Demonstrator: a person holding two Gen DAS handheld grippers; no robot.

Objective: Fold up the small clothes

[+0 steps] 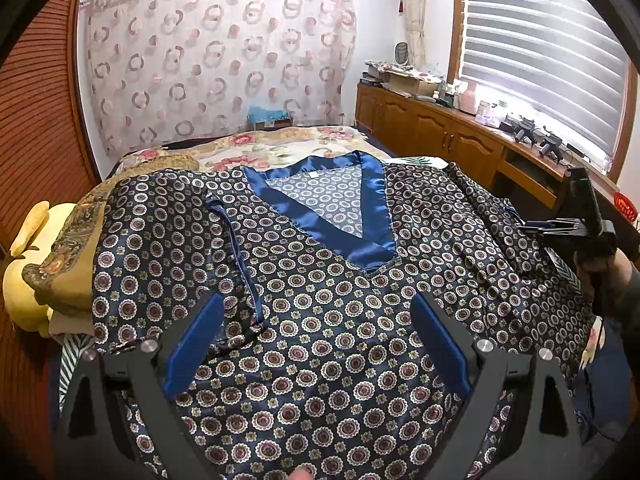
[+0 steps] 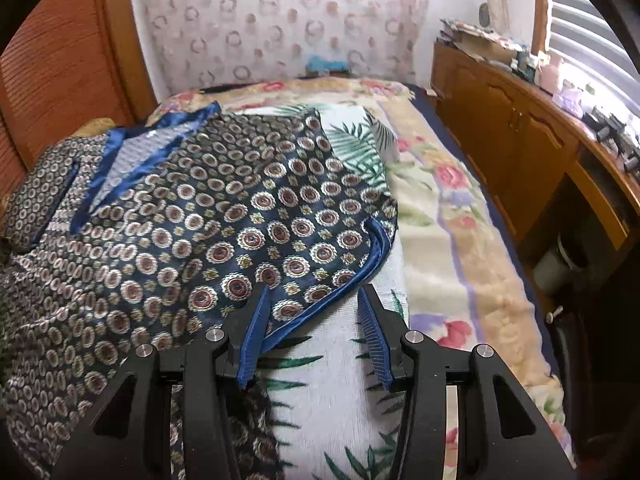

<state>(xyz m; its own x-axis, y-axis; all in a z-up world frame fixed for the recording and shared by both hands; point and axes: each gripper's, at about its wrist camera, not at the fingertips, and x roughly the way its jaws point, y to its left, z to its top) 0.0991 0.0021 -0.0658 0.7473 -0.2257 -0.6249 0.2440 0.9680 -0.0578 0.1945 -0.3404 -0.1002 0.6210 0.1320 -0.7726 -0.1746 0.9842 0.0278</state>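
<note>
The patterned shirt (image 1: 320, 280) is lying spread flat on the bed (image 2: 448, 216), collar at the far end. The left gripper (image 1: 316, 344) is hovering wide over its middle. The right gripper (image 2: 314, 312) is straddling the right sleeve's blue hem (image 2: 360, 272), jaws wide.
</note>
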